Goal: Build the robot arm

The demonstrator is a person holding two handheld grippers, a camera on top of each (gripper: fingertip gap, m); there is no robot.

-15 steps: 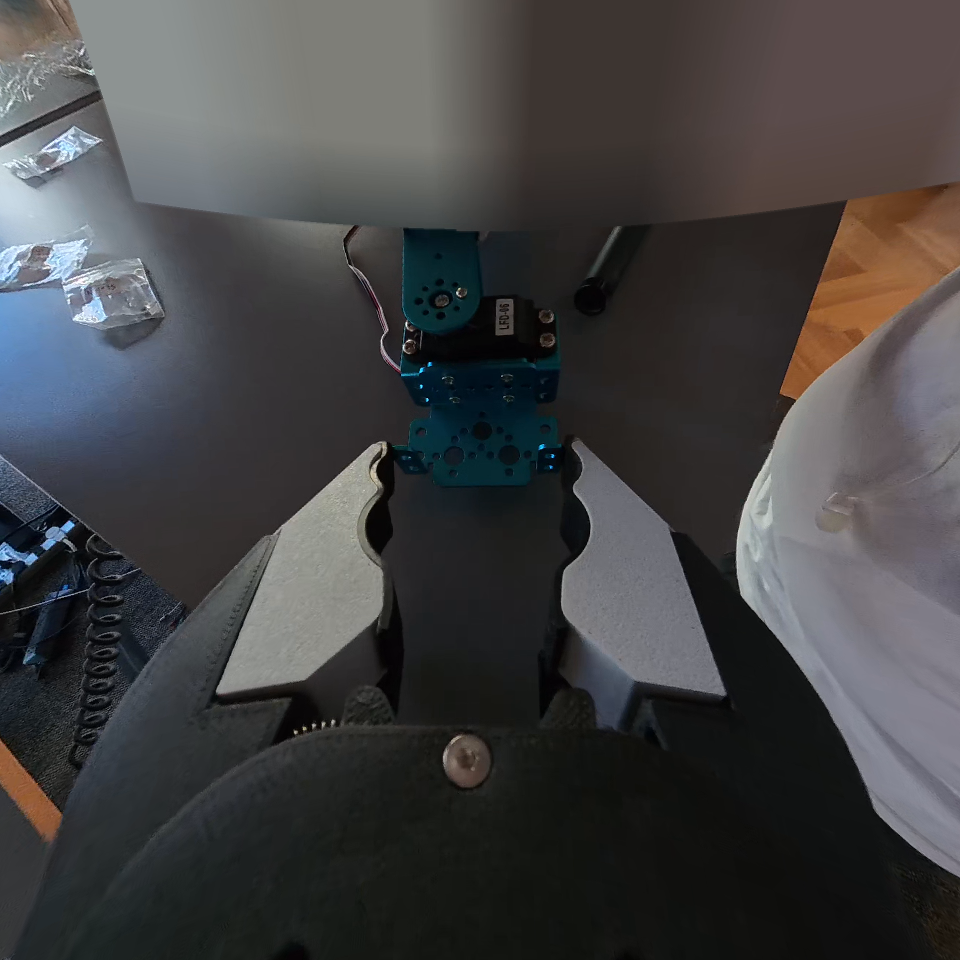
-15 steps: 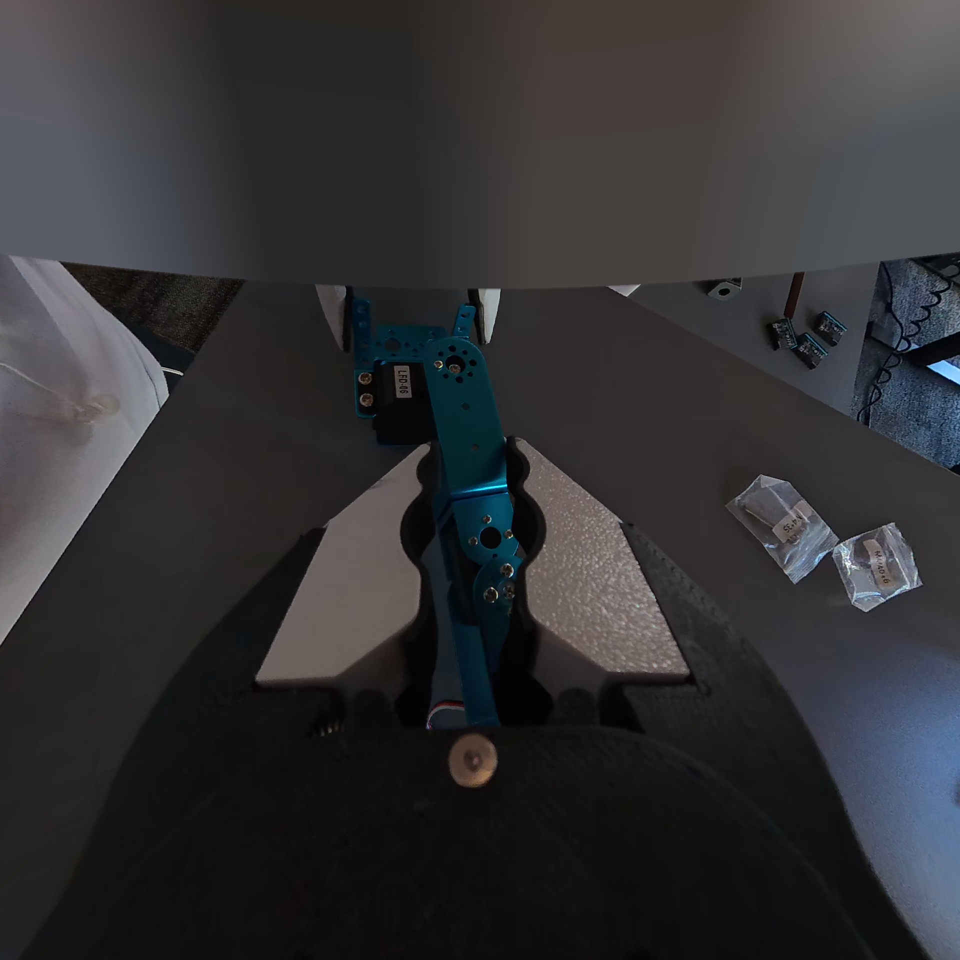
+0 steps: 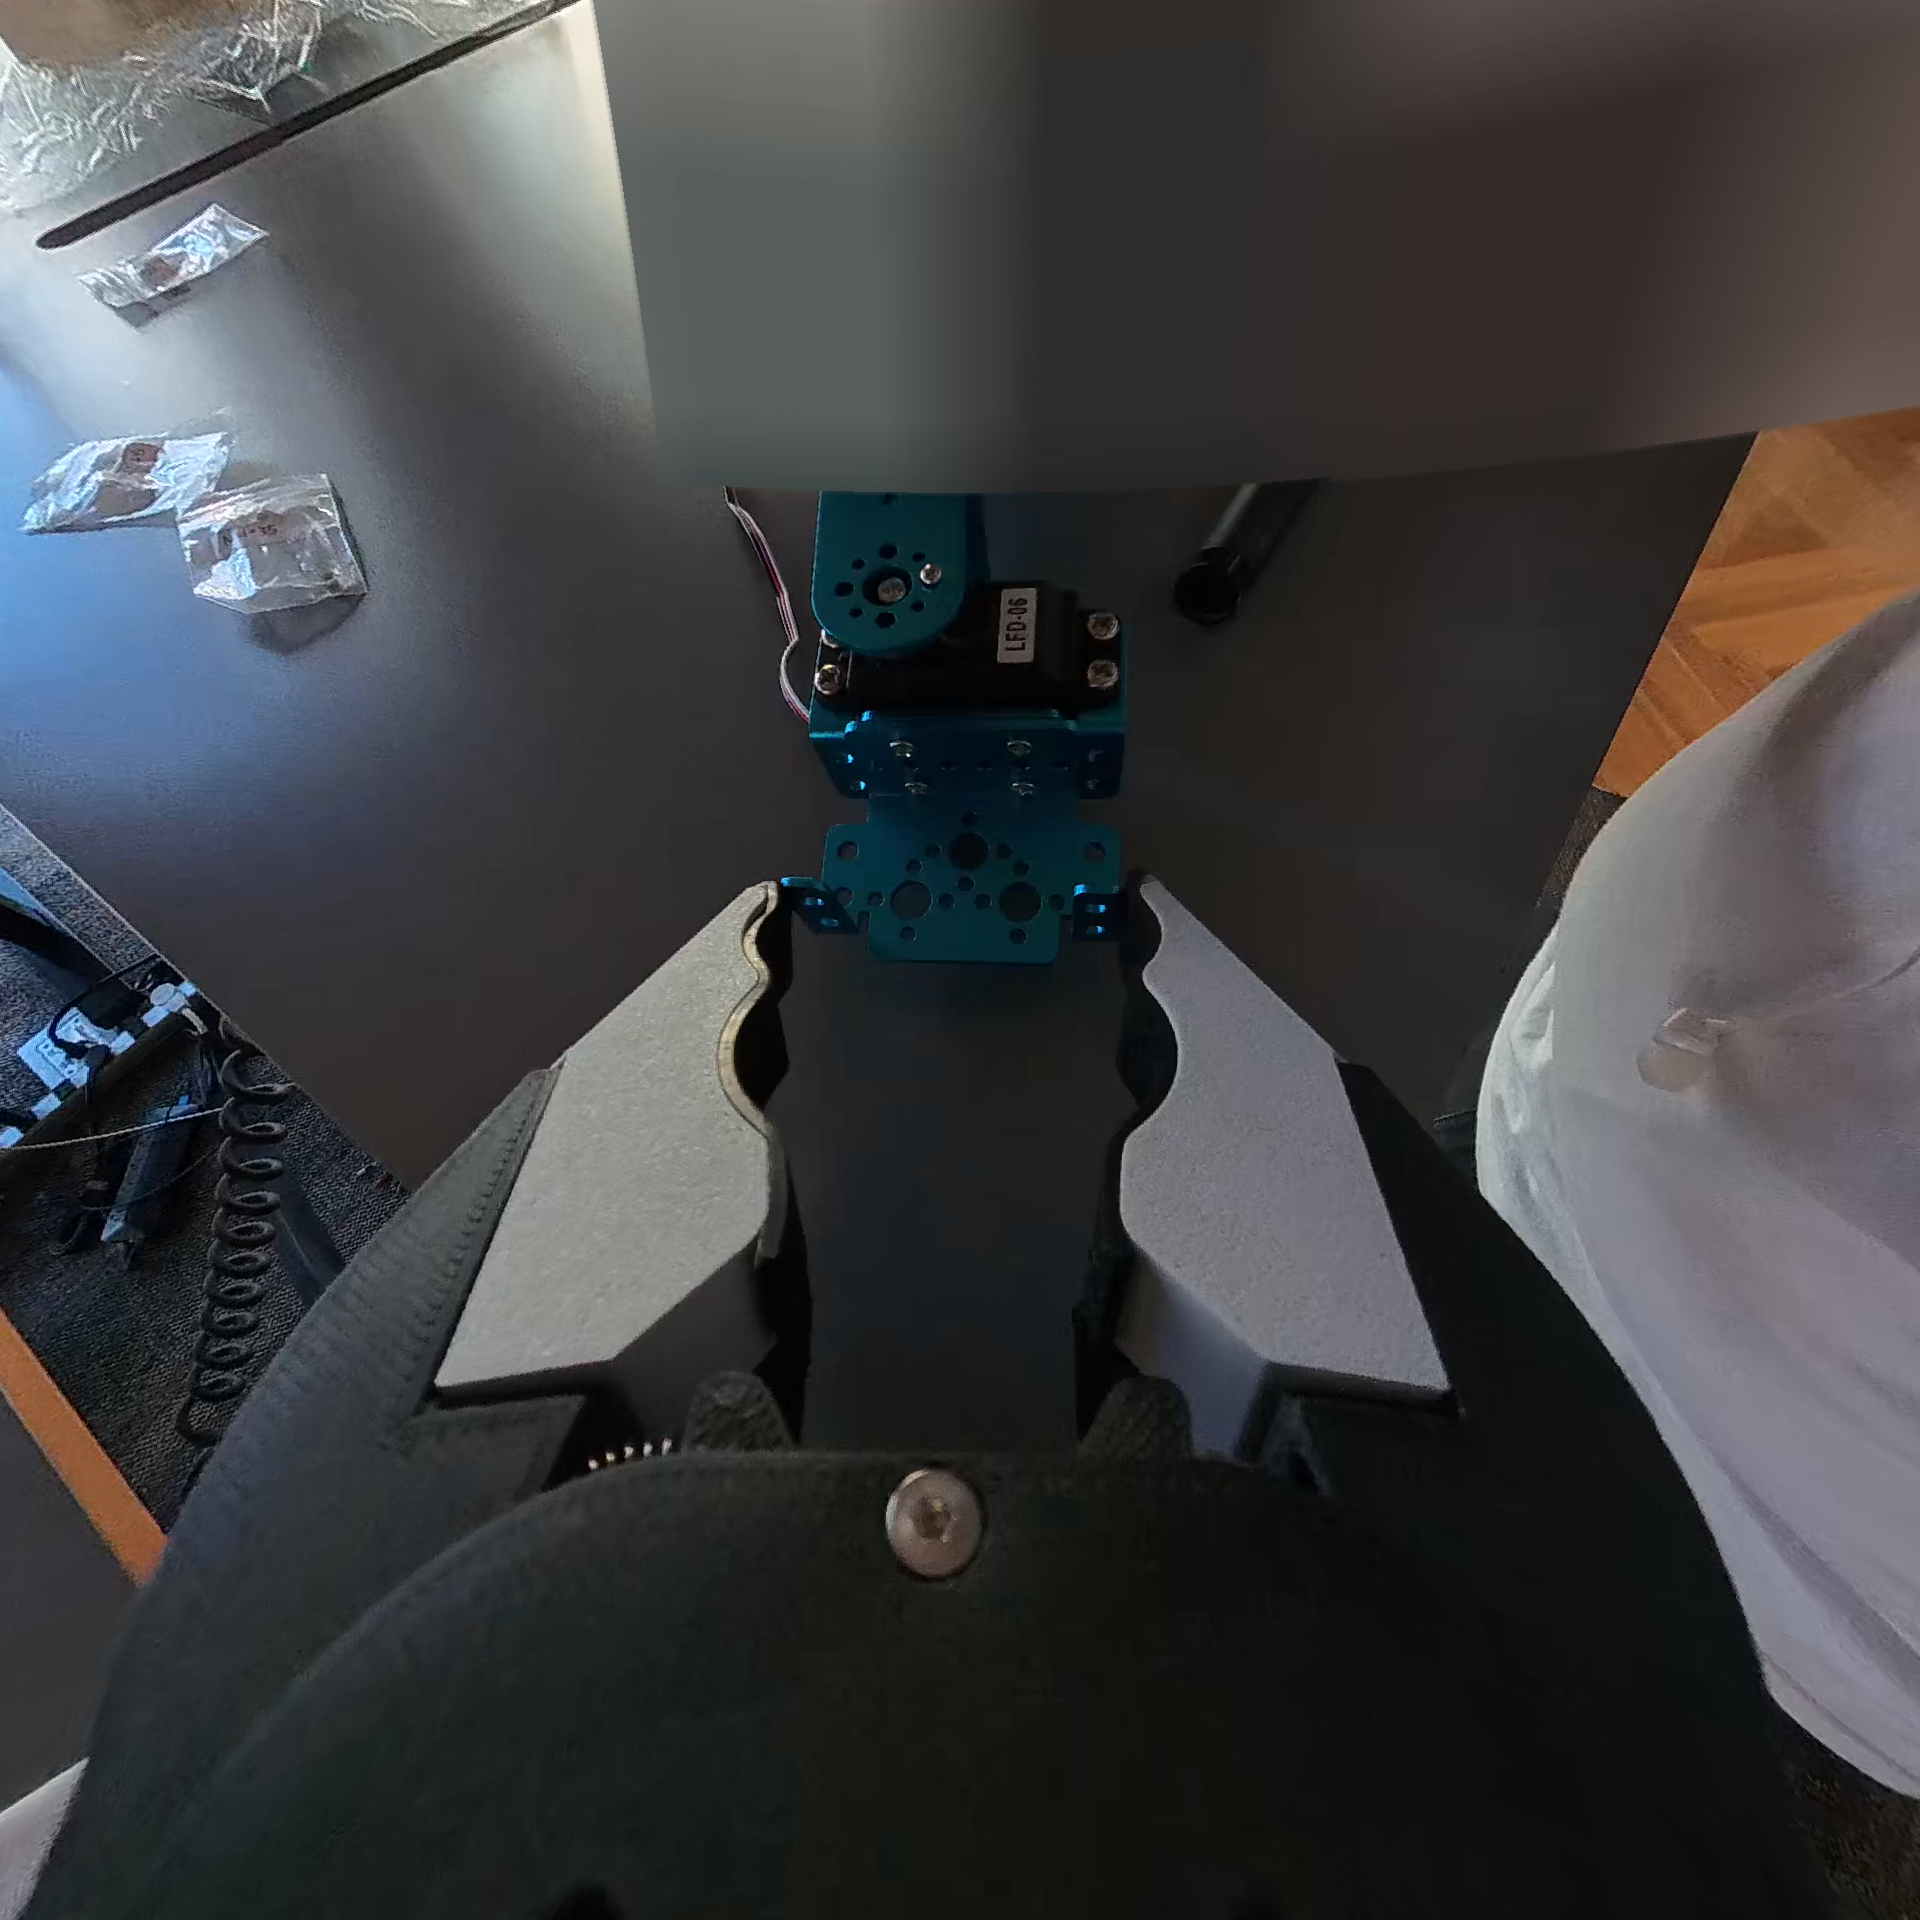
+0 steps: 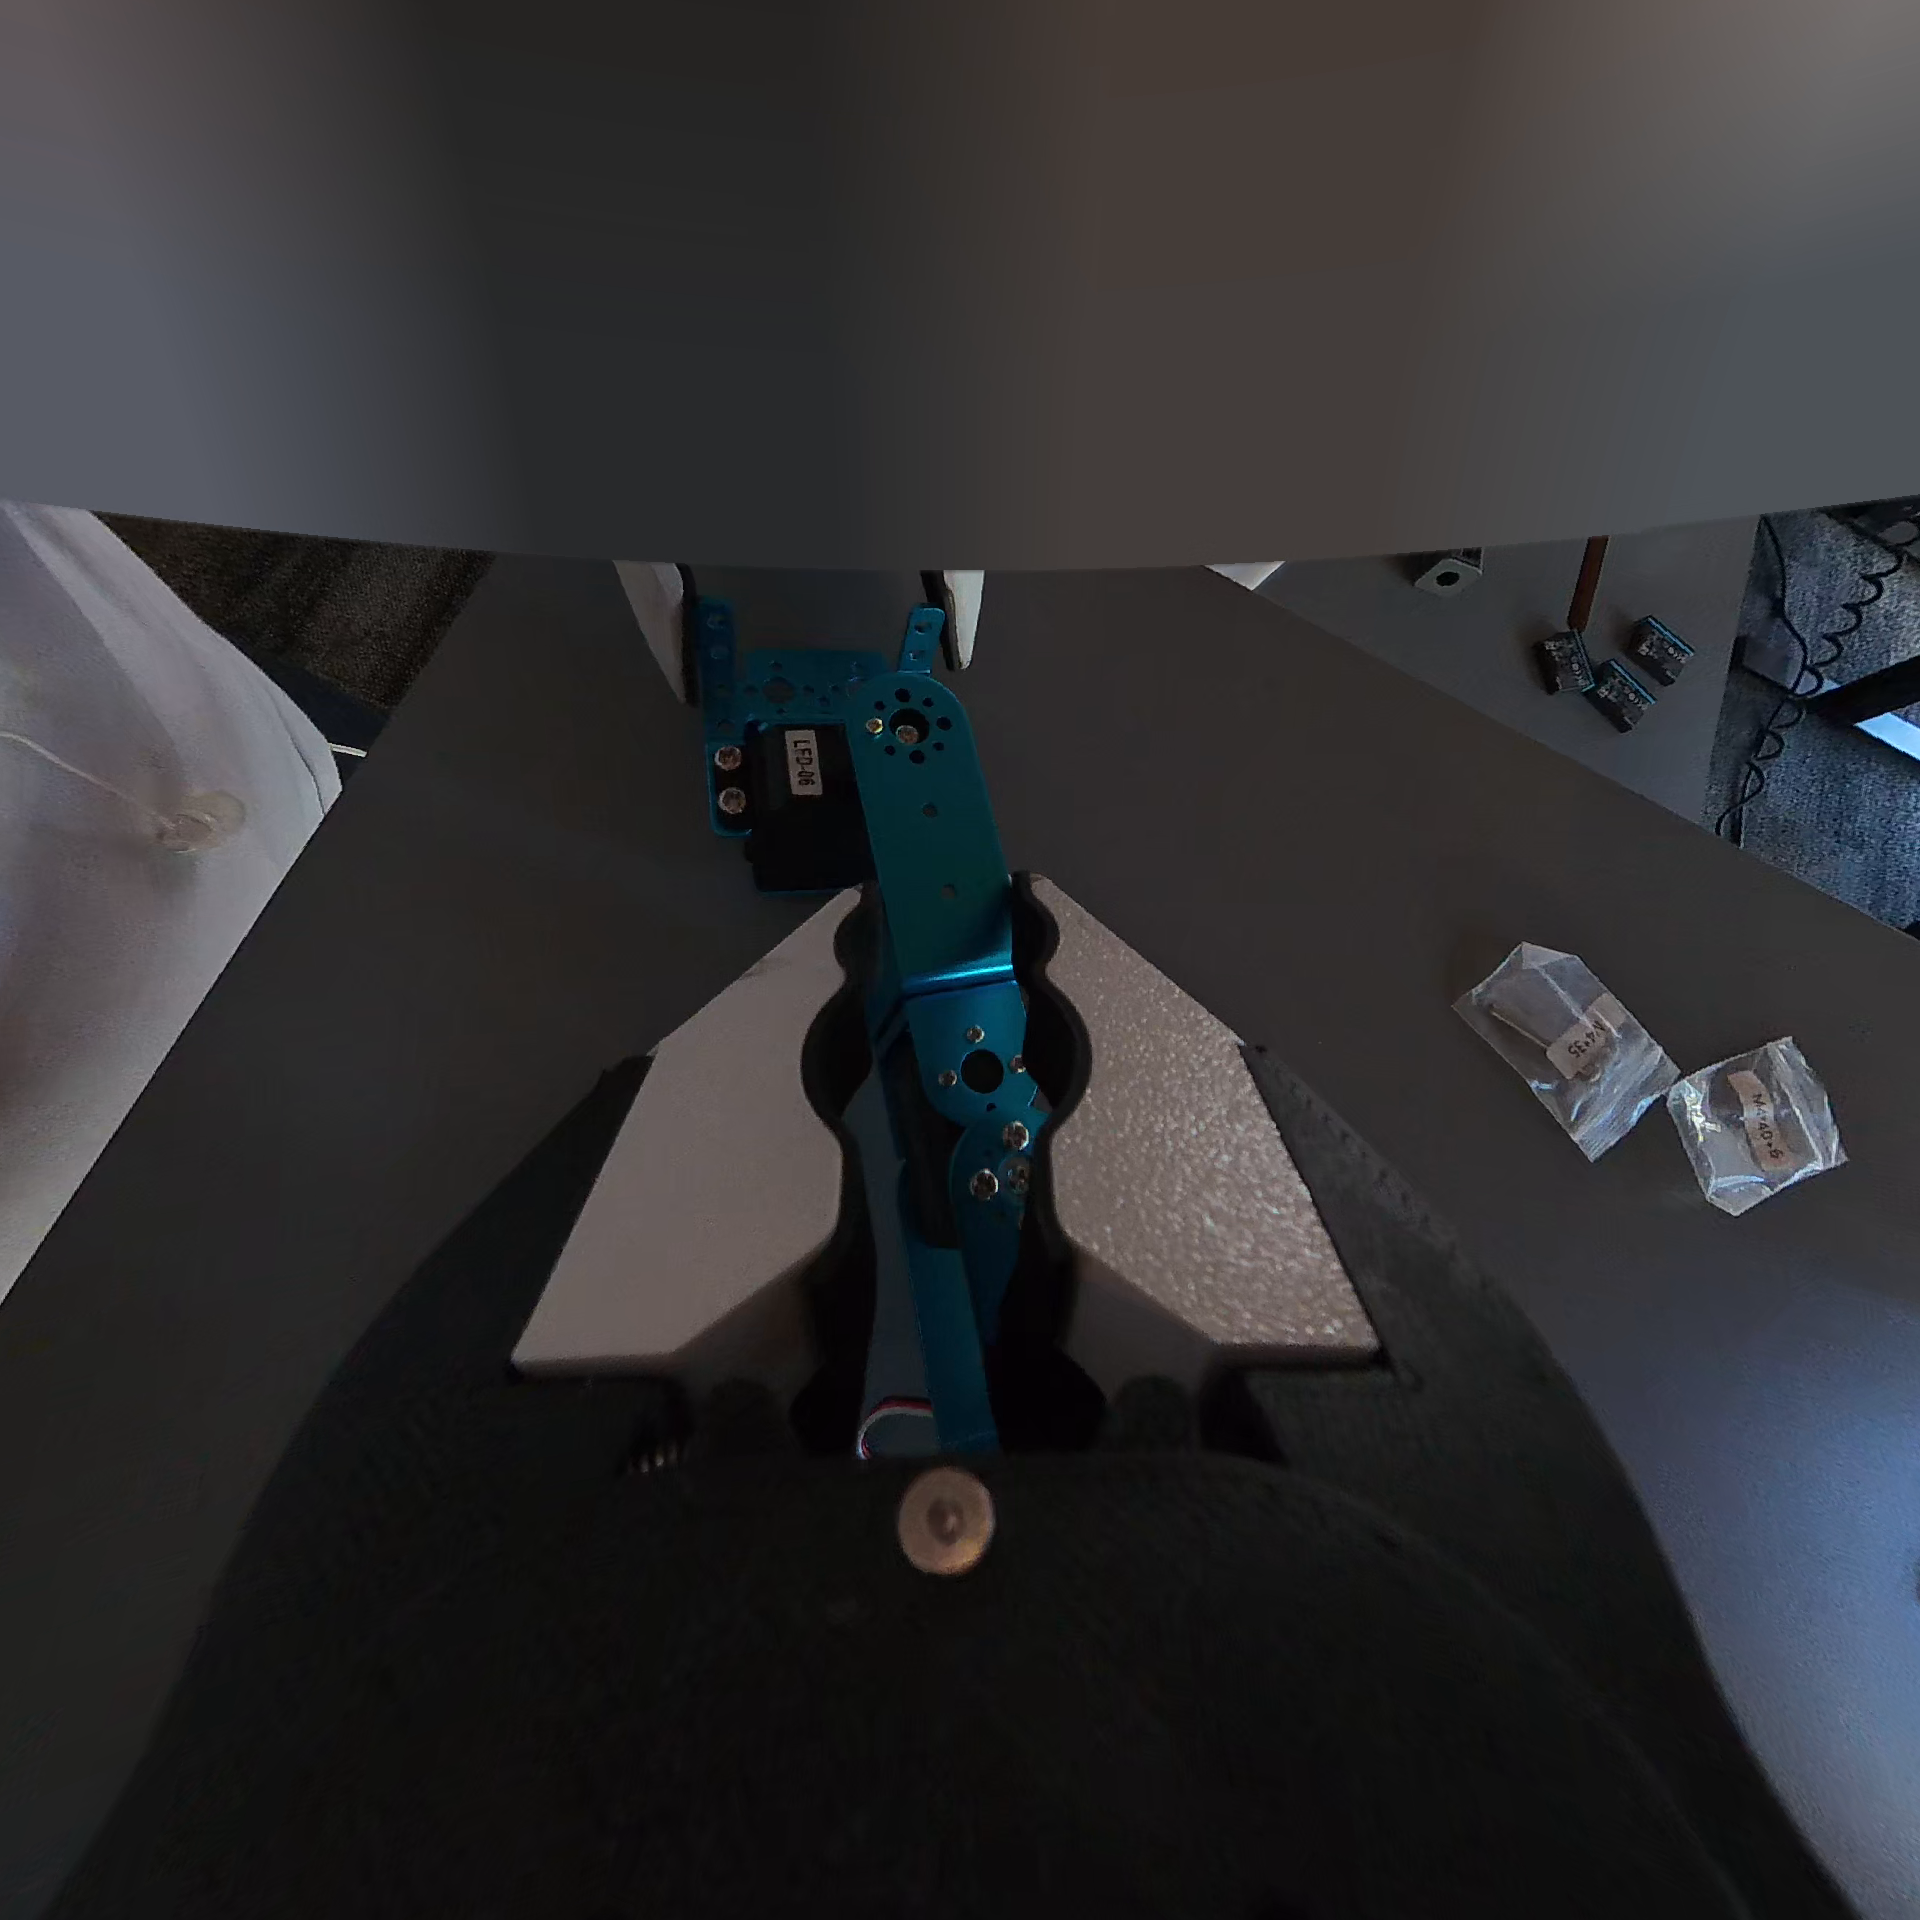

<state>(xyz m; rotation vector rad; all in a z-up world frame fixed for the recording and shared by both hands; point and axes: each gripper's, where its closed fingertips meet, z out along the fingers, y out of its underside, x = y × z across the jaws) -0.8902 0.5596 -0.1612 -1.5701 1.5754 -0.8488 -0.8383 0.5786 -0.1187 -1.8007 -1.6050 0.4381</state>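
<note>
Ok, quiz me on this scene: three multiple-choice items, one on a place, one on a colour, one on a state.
1. The two clear bags lie:
A. on the table, to the right of the right gripper
B. between its fingers
C. on the floor

2. The metal of the servo bracket is:
A. red
B. blue
C. yellow

3. The right gripper is:
A. wide open over bare table
B. shut on the servo bracket
C. out of view

Answers:
1 A, both bags rest on the dark tabletop to its right.
2 B, the perforated metal is blue.
3 B, both fingers press the bracket's sides.
</note>
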